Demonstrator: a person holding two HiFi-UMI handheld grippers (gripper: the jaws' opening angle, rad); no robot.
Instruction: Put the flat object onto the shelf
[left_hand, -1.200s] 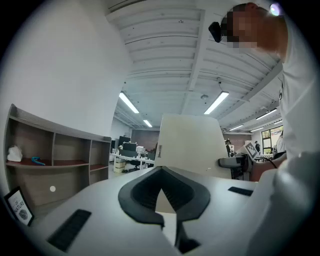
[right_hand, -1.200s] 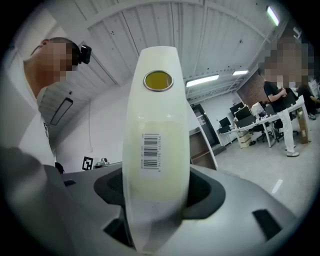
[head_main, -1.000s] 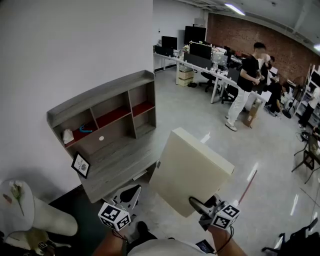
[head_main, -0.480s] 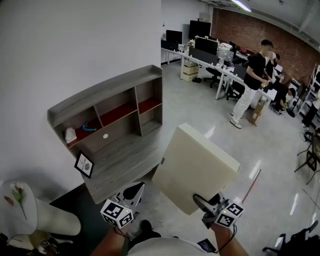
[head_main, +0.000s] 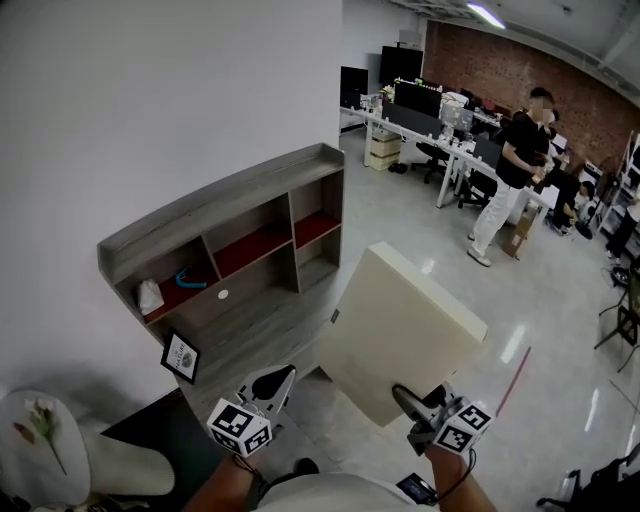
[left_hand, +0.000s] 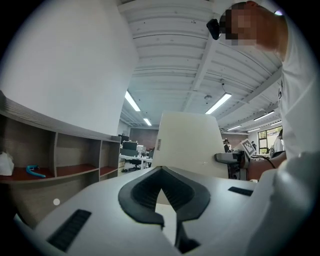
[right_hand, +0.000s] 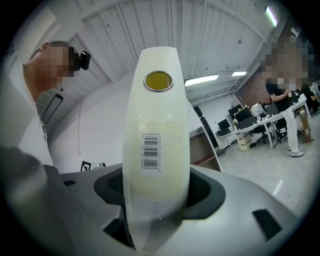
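A cream flat object (head_main: 405, 330), a thick square panel, is held up on edge by my right gripper (head_main: 417, 408), which is shut on its lower corner. In the right gripper view its narrow edge (right_hand: 157, 125) with a barcode label rises straight out from between the pads. The grey wooden shelf (head_main: 220, 200), with open compartments above a desk surface, stands against the white wall to the object's left. My left gripper (head_main: 270, 385) is low beside the desk edge, shut and holding nothing. In the left gripper view the panel (left_hand: 187, 145) and the shelf (left_hand: 75, 150) both show ahead.
A small framed marker card (head_main: 182, 357) stands on the desk surface. A white lump (head_main: 150, 296) and a blue item (head_main: 188, 277) lie in the shelf's left compartment. A person (head_main: 515, 170) stands by office desks (head_main: 420, 115) far right. A white seat (head_main: 45, 450) sits bottom left.
The head view has shifted, so the shelf and the panel sit further right in the picture. The right gripper still holds the panel the same way, and the left gripper stays shut.
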